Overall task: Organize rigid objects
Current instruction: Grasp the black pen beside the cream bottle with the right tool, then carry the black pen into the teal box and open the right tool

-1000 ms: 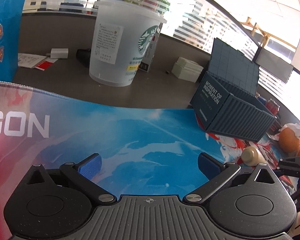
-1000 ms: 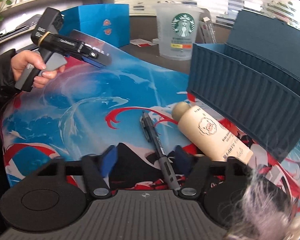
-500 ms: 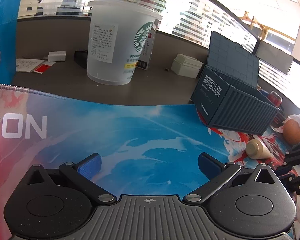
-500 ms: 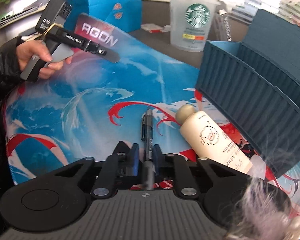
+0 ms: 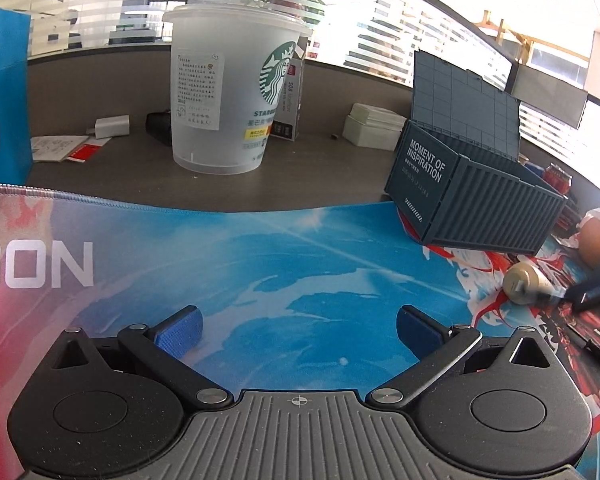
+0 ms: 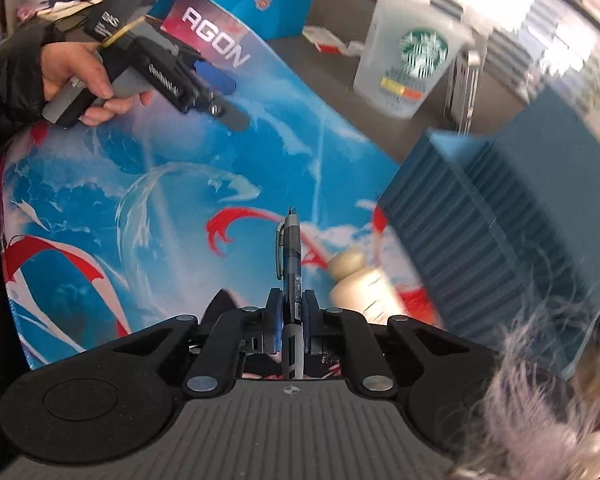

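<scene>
My right gripper [image 6: 292, 314] is shut on a black pen [image 6: 290, 252] and holds it lifted above the blue mat, tip pointing away. A cream bottle [image 6: 364, 284] lies on the mat just right of the pen, beside the dark blue container box [image 6: 500, 232], whose lid stands open. In the left wrist view the box [image 5: 480, 204] sits at the right, with the bottle [image 5: 524, 288] in front of it. My left gripper [image 5: 298, 330] is open and empty over the mat; it also shows in the right wrist view [image 6: 204, 88], held in a hand at the far left.
A Starbucks cup [image 5: 228, 100] stands on the grey desk behind the mat [image 5: 260, 272]. A blue paper bag [image 5: 0, 100] is at the far left. Small white boxes [image 5: 372, 126] sit behind the container. An orange round thing [image 5: 596, 236] lies at the far right.
My right gripper closed on the pen and raised it off the mat, swinging toward the container. The left gripper stayed open and barely moved.
</scene>
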### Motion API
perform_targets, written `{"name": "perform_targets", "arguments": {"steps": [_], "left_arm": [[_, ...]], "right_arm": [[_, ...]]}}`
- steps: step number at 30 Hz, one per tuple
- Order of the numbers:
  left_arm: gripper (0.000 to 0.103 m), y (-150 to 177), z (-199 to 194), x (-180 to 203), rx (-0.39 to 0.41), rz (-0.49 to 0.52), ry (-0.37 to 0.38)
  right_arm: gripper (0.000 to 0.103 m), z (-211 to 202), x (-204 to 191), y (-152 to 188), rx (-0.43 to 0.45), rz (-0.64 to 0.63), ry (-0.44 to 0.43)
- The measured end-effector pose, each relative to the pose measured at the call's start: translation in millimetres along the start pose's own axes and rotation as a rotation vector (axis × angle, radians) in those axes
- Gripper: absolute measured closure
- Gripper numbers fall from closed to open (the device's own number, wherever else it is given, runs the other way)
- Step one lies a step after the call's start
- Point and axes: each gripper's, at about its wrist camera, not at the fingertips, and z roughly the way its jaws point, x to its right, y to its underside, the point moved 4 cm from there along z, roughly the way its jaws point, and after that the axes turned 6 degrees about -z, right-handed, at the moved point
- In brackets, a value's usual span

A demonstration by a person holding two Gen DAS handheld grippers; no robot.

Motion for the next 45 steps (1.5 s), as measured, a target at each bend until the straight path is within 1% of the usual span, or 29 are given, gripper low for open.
{"name": "perform_targets", "arguments": {"steps": [4,8,14,19,24,30,34,45], "left_arm": [[0.000,1.1,0.7,2.5,-0.002,0.018,-0.015],[0.000,1.5,0.4,2.2,-0.002,0.018,-0.015],[0.000,1.4,0.6,2.0,-0.002,0.020,-0.017],[0.000,1.3,0.7,2.3,-0.002,0.020,-0.017],[0.000,1.5,1.3,3.0,-0.004,0.025,-0.021],[0.000,1.5,2.0,3.2,-0.004,0.026,-0.022],[0.000,1.4,2.1,3.0,-0.005,0.026,-0.020],[0.000,1.7,2.5,3.4,-0.007,0.033,-0.024]], "right_arm": [[0.094,-21.0,11.7,-15.4,0.021,-0.096,0.070],[0.094,-34.8,28.1,-25.0,0.022,-0.152,0.130],[0.094,-46.4,58.8,-32.2,-0.011,-0.183,0.204],[0.094,-47.6,85.1,-36.8,-0.028,-0.187,0.228],[0.094,-35.2,108.6,-37.8,-0.066,-0.211,0.225],[0.094,-5.0,134.4,-34.6,-0.116,-0.218,0.191],[0.094,14.6,147.5,-32.0,-0.133,-0.213,0.173],[0.094,50.2,160.2,-28.2,-0.144,-0.225,0.099]]}}
